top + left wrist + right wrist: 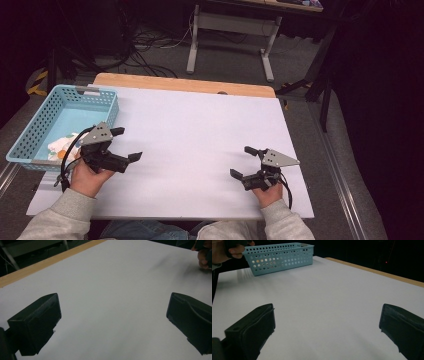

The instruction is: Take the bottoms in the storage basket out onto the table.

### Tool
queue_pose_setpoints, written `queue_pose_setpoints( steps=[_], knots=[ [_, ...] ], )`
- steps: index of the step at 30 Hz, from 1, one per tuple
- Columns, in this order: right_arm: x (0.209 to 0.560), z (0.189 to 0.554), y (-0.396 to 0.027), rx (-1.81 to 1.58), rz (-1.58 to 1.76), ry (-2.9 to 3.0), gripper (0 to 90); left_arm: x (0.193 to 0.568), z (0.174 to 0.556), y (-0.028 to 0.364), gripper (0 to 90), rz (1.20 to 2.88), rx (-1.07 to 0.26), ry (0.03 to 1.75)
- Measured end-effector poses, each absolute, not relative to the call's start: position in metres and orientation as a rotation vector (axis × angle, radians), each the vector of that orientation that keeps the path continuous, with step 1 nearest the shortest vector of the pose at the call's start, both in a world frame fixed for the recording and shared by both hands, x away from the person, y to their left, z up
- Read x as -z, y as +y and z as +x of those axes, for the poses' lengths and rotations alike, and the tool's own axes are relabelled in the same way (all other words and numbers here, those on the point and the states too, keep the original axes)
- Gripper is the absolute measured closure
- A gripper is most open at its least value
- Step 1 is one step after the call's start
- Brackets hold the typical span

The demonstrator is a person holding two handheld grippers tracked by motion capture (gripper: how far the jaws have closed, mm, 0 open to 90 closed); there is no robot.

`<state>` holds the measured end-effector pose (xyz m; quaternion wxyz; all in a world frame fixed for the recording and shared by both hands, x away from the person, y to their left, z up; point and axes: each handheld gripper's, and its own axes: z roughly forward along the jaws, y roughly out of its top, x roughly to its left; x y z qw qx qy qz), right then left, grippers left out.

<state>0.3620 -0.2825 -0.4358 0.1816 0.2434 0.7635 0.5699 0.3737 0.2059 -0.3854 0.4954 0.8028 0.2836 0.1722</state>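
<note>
Both the left gripper and right gripper hold jaws spread, empty; basket contents indistinct.

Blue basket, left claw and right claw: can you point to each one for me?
Blue basket point(30, 131): high view, on its left perforated wall.
Left claw point(127, 145): high view, midway between its two open tips.
Right claw point(242, 162): high view, midway between its two open tips.

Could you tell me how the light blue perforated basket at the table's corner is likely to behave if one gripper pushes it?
The basket looks like thin perforated plastic, so probably light; it would likely slide easily on the smooth white table. It overhangs the table's left edge, so an outward push might tip it off. Its low, wide shape otherwise resists toppling.
</note>
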Motion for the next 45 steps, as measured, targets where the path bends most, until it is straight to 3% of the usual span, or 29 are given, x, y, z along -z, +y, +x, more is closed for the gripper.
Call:
queue_pose_setpoints(
  steps=[45],
  knots=[
    [0.436,0.363,-0.283,-1.608,0.701,2.154,0.9,0.345,0.390,0.247,1.5,1.954,-0.506,0.749]
  ],
)
